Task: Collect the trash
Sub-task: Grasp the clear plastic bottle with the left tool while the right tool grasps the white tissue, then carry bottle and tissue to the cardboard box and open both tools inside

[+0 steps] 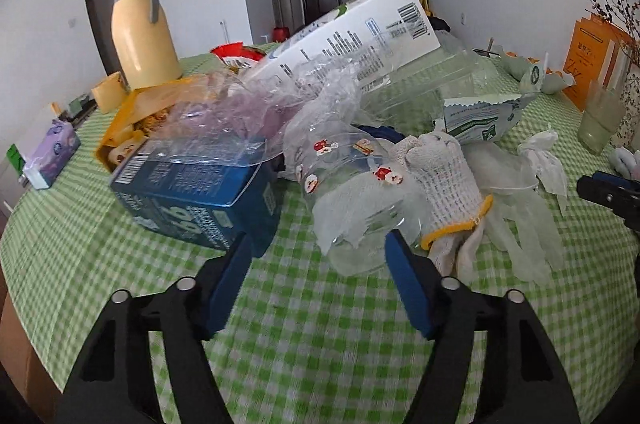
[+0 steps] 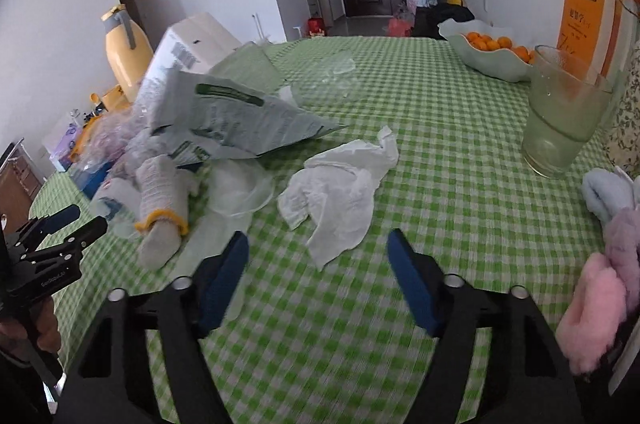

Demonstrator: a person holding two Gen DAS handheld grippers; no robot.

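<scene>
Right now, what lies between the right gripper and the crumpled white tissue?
Nothing: in the right wrist view only bare green checked tablecloth lies between the right gripper and the tissue.

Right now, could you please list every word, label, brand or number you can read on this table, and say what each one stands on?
"96": large white digits, seen upside down, on the blue carton.
White carton: barcode and print, too small to read.
Green-and-white packet: print blurred, unreadable.
Orange book: characters too blurred to read.
Left gripper: small white lettering on its body, unreadable.
</scene>
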